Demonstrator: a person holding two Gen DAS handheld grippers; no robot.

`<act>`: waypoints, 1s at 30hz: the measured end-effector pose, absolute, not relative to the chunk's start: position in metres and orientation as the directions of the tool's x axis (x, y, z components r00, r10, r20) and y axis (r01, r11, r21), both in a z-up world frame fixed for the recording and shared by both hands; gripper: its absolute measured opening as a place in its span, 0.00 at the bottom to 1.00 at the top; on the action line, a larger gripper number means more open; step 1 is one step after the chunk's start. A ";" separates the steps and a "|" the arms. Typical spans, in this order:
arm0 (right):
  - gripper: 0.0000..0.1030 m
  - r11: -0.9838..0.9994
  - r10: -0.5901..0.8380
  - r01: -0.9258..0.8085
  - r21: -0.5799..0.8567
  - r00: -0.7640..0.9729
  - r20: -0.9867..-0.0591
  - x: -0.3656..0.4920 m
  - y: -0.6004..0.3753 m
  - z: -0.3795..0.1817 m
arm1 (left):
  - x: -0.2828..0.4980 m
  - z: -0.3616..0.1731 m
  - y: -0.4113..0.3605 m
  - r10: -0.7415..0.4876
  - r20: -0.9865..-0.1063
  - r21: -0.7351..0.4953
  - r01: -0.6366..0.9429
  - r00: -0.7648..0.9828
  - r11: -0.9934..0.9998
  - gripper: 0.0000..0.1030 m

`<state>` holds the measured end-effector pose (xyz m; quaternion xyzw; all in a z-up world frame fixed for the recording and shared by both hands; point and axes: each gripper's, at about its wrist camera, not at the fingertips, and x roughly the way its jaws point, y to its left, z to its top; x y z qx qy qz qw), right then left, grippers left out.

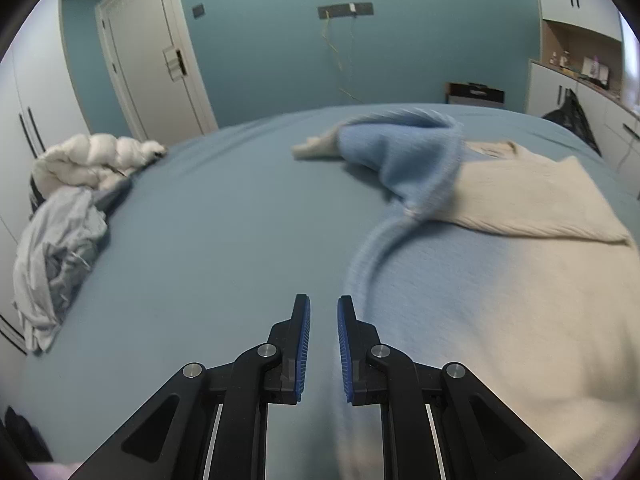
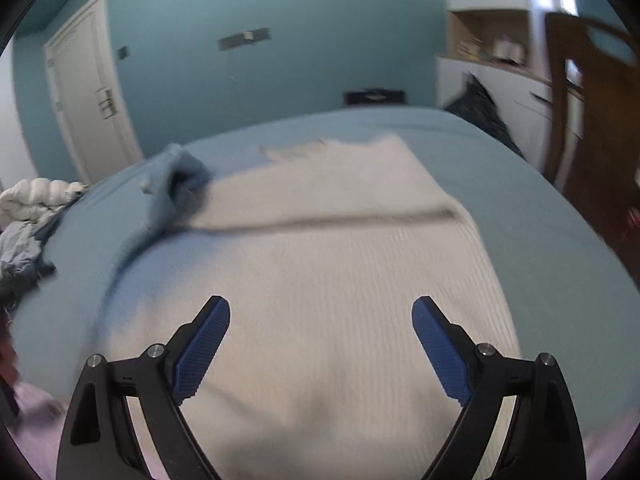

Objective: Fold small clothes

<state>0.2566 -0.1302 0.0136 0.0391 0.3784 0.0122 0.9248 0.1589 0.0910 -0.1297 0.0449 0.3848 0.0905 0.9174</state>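
Note:
A cream and light-blue knit sweater (image 1: 520, 280) lies spread on the blue bed; its far part is folded over, with a blue sleeve (image 1: 412, 160) bunched on top. In the right wrist view the sweater (image 2: 340, 280) fills the middle and the blue sleeve (image 2: 180, 184) sits at its left. My left gripper (image 1: 323, 312) hovers above the bed at the sweater's left edge, jaws a narrow gap apart and empty. My right gripper (image 2: 320, 316) is wide open above the cream part, holding nothing.
A white puffy jacket (image 1: 96, 160) and a crumpled grey garment (image 1: 56, 256) lie at the bed's left edge. The blue bed sheet (image 1: 220, 240) lies between them and the sweater. A wooden chair (image 2: 592, 120) and white cabinets (image 2: 500, 80) stand to the right.

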 end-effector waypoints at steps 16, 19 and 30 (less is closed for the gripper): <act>0.88 0.946 -0.068 -0.271 -0.178 0.370 -0.927 0.670 0.122 -0.041 | 0.176 -0.177 0.179 0.153 -0.802 -0.023 -0.286 0.578 0.958 0.12; 0.86 0.959 -0.121 -0.215 -0.182 0.271 -0.955 0.697 0.123 -0.078 | 0.176 -0.177 0.181 0.136 -0.803 -0.044 -0.285 0.580 0.958 0.12; 0.08 0.969 0.179 -0.243 0.050 0.546 -0.819 0.664 0.150 0.070 | 0.178 -0.141 0.190 0.282 -0.784 0.156 -0.265 0.552 0.951 0.12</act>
